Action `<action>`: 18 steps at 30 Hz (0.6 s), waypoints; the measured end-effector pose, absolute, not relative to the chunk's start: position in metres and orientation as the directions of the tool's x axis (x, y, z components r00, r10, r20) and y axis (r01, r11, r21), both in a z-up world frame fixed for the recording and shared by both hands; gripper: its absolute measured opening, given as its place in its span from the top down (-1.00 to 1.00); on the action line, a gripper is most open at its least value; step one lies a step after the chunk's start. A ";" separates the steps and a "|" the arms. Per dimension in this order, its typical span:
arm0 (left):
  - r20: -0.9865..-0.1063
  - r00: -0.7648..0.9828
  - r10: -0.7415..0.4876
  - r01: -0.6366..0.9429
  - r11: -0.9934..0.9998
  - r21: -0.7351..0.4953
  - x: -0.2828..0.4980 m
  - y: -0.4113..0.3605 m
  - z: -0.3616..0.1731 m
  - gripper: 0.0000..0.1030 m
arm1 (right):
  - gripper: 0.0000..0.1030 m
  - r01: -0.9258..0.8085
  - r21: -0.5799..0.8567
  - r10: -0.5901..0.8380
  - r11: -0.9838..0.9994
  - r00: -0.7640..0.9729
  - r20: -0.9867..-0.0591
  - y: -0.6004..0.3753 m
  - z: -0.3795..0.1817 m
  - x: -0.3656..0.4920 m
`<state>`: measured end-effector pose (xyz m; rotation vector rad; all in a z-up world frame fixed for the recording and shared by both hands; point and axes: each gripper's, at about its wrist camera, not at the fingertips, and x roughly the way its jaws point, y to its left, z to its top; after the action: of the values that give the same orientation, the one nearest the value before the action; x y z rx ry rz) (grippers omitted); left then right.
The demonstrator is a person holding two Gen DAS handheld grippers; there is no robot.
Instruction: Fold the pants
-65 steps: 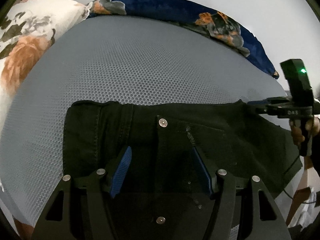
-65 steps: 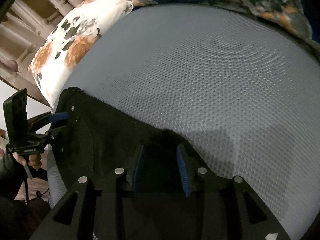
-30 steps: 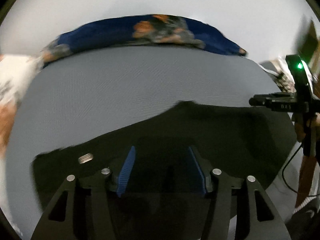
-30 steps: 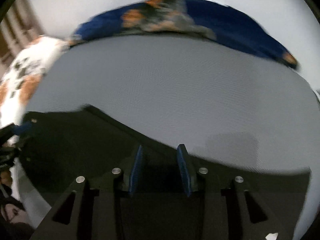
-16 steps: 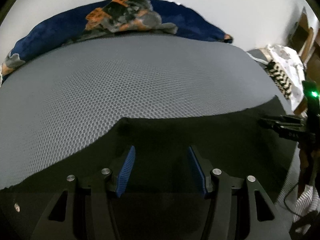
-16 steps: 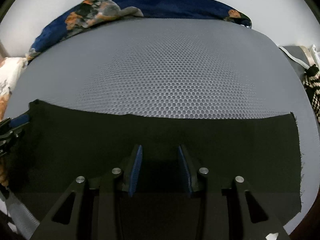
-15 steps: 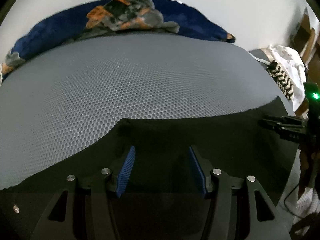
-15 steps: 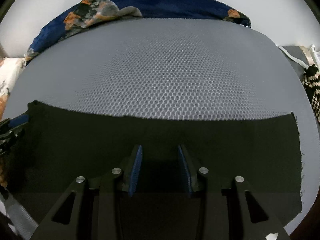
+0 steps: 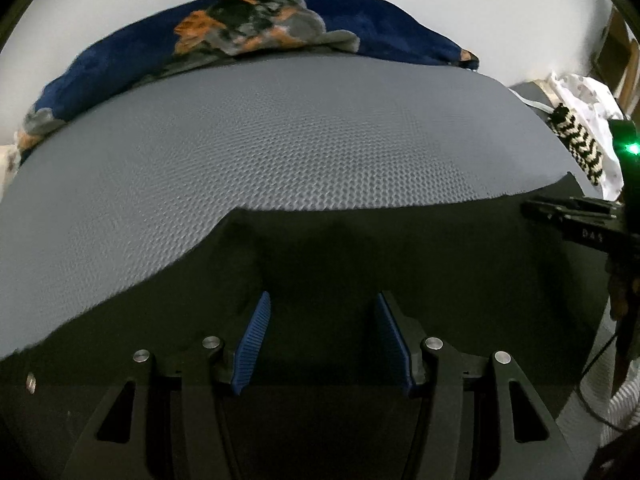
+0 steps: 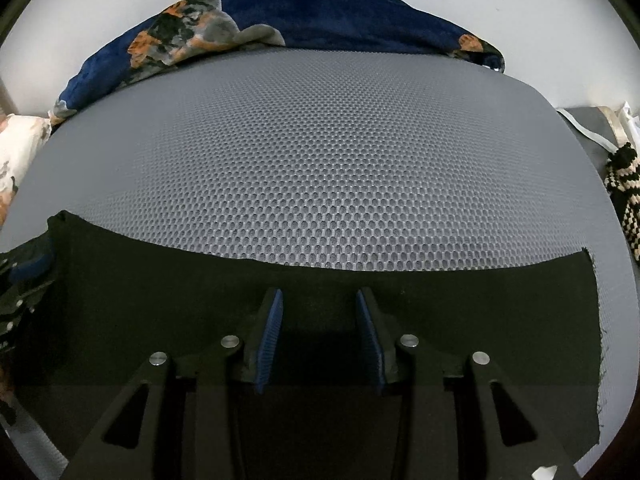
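Note:
Black pants (image 9: 440, 260) lie stretched left to right across the near part of a grey mesh bed (image 9: 300, 140). My left gripper (image 9: 320, 304) points down onto them, with dark cloth filling the gap between its blue pads. A metal rivet (image 9: 30, 380) shows at the lower left. My right gripper (image 10: 318, 296) stands the same way on the pants (image 10: 480, 312), whose raw hem ends at the right. Each gripper shows in the other's view: the right gripper (image 9: 536, 206) at the pants' far right, the left gripper (image 10: 36, 256) at their left corner. The grip points are hidden by black cloth.
A dark blue floral blanket (image 10: 320, 12) lies along the far edge against a white wall. A white floral pillow (image 10: 16, 148) is at the left. A black-and-cream knit (image 10: 628, 208) and white cloth (image 9: 588, 92) lie off the bed's right side. A hand (image 9: 620, 292) holds the right gripper.
Both views have swung and sunk toward the bed. The pants now lie wider across it, their hem has come into the right view, and the metal button has slid to the left view's lower left.

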<state>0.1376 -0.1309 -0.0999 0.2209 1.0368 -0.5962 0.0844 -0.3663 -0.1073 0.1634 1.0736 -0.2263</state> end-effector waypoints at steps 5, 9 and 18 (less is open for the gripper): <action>-0.865 0.403 -0.300 0.524 0.850 -0.050 0.119 -0.116 -0.106 -0.08 | 0.23 0.264 0.001 -0.124 0.964 0.455 -0.882 -0.365 -0.102 0.082; -0.860 0.429 -0.275 0.494 0.869 -0.031 0.107 -0.103 -0.108 -0.08 | 0.21 0.267 0.015 -0.124 0.964 0.494 -0.861 -0.369 -0.085 0.067; -0.862 0.432 -0.265 0.466 0.884 -0.039 0.102 -0.078 -0.106 -0.08 | 0.18 0.307 0.000 -0.130 0.952 0.403 -0.906 -0.401 -0.101 0.007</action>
<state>0.1023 -0.0783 -0.1059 0.2181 1.0286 -0.4604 0.0072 -0.4006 -0.1014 0.1766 1.1238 -0.2782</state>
